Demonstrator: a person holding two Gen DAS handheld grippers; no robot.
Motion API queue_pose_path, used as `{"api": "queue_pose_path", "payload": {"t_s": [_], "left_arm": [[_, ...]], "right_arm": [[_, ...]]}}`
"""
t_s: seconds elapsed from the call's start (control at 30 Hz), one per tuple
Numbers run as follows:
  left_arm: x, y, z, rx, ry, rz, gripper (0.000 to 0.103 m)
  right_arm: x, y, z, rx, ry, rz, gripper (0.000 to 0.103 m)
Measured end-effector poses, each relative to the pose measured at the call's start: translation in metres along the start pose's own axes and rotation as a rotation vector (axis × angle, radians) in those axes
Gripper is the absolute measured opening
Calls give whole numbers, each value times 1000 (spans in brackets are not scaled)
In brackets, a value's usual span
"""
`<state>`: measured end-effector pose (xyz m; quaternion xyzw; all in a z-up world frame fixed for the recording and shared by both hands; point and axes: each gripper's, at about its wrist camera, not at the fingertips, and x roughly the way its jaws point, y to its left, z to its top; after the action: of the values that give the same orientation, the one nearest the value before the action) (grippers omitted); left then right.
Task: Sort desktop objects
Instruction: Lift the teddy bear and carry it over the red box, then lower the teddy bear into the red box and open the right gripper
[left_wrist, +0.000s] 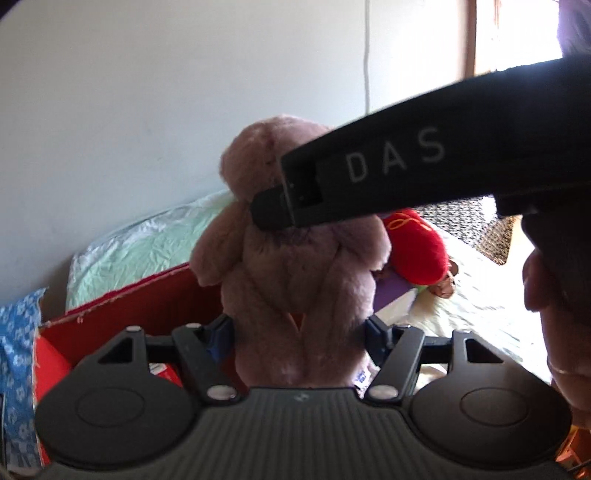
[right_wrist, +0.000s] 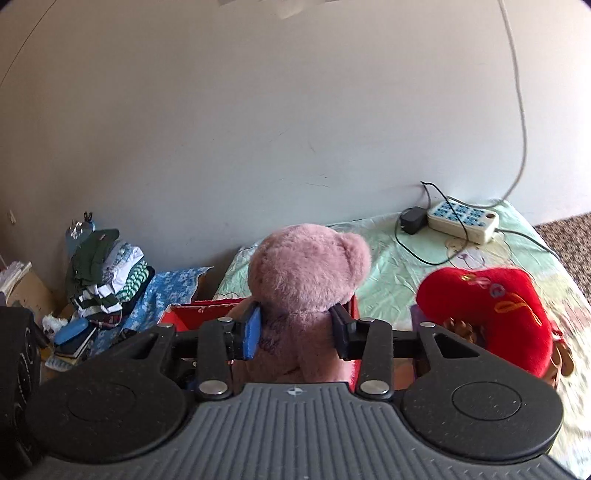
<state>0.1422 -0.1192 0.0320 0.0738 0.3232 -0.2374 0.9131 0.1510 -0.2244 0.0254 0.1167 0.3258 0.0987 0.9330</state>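
A pink plush teddy bear (left_wrist: 295, 266) hangs upright above the red box (left_wrist: 147, 302). My left gripper (left_wrist: 299, 336) is shut on the bear's legs. My right gripper (right_wrist: 295, 328) is shut on the bear (right_wrist: 306, 280) at its neck, just under the head. In the left wrist view the right gripper's black body marked "DAS" (left_wrist: 424, 173) crosses in front of the bear's head. The red box (right_wrist: 199, 314) shows below and behind the bear in the right wrist view.
A red heart-shaped plush with a brown toy (right_wrist: 495, 314) lies on the pale green sheet (right_wrist: 399, 266) to the right. A white power strip (right_wrist: 461, 218) with cables sits by the wall. Folded clothes (right_wrist: 107, 280) and small items lie on the left.
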Motion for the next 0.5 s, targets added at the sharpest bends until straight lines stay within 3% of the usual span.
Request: {"api": "queue_pose_path", "payload": {"t_s": [0.2,0.5], "left_arm": [[34,35,-15,-212,157,-24,68],[89,51,-29,-361,360,-54,68]], "right_arm": [[49,23,27,-142,55,46,37],[121,19,29,-267,394,71,37]]}}
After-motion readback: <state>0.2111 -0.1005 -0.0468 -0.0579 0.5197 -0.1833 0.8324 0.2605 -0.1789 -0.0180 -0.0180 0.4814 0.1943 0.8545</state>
